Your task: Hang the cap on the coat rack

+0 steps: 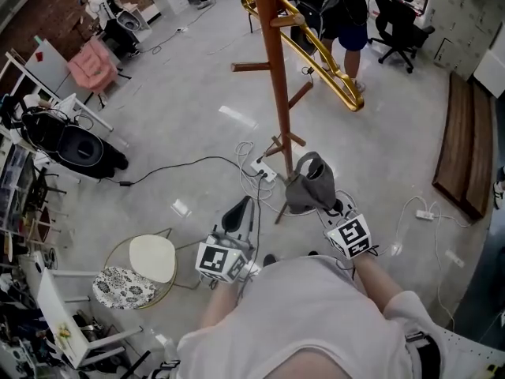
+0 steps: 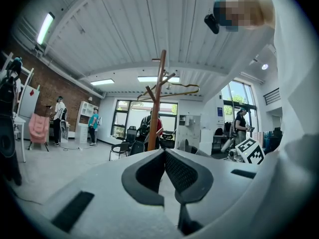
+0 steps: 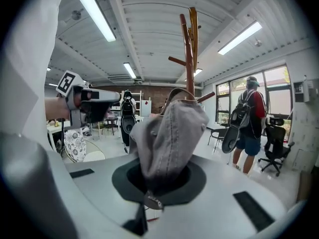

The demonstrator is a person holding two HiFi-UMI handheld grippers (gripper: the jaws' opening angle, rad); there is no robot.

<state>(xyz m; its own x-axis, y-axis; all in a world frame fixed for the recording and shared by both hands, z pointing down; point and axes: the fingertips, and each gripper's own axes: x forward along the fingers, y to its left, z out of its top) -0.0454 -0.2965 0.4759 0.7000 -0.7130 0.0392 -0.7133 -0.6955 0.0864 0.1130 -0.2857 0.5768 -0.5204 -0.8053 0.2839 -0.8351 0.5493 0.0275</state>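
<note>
Grey floor (image 1: 181, 117), coat rack (image 1: 276, 69) top cropped, cap (image 3: 167, 133) base inside right tongs (image 3: 158, 180)

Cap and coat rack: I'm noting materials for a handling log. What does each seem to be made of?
The cap looks like grey woven cotton, matte and slightly faded, judging by its stitched seams and soft folds. The coat rack looks like wood with a smooth reddish-brown stain, going by its even warm colour; painted metal cannot be ruled out.
</note>
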